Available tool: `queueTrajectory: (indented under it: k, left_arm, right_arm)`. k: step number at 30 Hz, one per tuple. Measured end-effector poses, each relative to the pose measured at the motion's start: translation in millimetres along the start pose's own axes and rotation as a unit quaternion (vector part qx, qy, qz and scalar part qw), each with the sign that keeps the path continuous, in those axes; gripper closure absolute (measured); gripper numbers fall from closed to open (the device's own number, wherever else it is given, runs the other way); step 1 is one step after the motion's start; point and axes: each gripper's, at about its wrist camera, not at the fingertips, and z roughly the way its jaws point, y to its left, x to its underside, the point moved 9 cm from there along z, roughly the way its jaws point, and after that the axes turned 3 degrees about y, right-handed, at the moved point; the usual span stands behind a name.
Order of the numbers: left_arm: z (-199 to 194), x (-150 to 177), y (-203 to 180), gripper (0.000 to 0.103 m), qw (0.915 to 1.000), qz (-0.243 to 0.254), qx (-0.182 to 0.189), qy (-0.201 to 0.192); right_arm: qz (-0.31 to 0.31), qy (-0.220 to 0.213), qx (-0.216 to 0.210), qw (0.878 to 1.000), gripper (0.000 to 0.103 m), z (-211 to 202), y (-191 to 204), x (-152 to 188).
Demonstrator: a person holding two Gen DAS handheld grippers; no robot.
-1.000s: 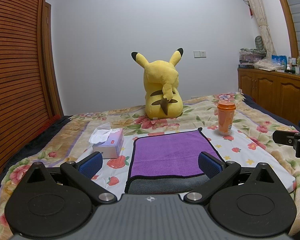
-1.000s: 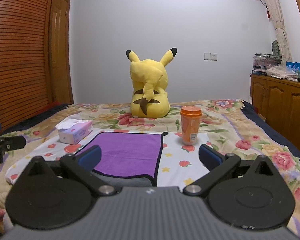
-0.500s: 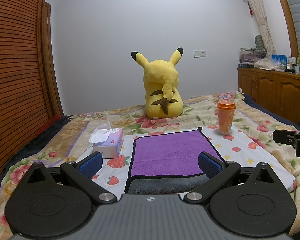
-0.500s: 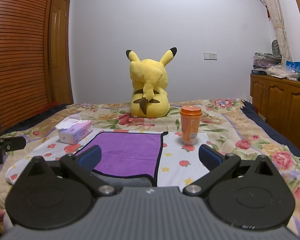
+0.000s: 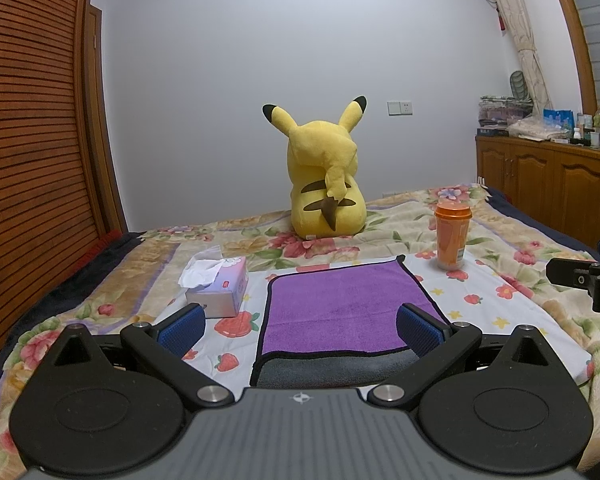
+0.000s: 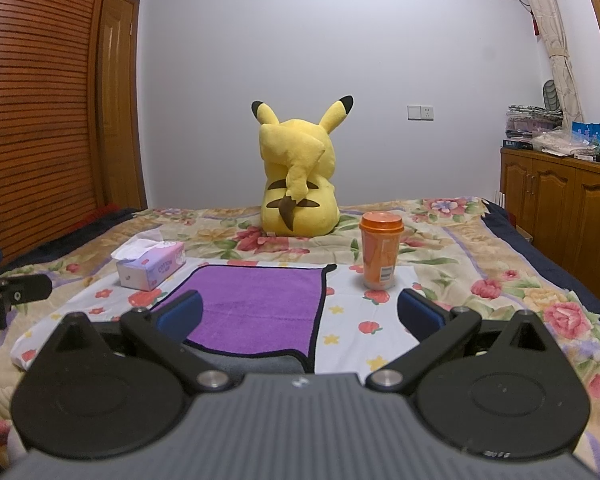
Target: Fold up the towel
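A purple towel (image 5: 340,304) with a black edge and a grey underside lies flat on a white strawberry-print cloth on the bed; it also shows in the right wrist view (image 6: 256,312). Its near edge shows the grey side turned up. My left gripper (image 5: 300,330) is open and empty, held above the towel's near edge. My right gripper (image 6: 300,314) is open and empty, over the towel's near right corner. The right gripper shows at the far right of the left wrist view (image 5: 580,278), and the left gripper at the far left of the right wrist view (image 6: 12,296).
A tissue box (image 5: 220,288) sits left of the towel and an orange lidded cup (image 5: 452,236) right of it. A yellow Pikachu plush (image 5: 324,184) sits behind. A slatted wooden wall (image 5: 28,160) is left and a wooden cabinet (image 5: 548,184) right.
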Motion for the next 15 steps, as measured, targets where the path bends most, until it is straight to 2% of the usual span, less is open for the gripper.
queueTrajectory:
  k: [15]
  left_arm:
    - [1.1, 1.3, 3.0, 0.0, 1.0, 0.002, 0.001, 0.006]
  right_arm:
    - [0.001, 0.002, -0.002, 1.0, 0.0, 0.2, 0.3, 0.3]
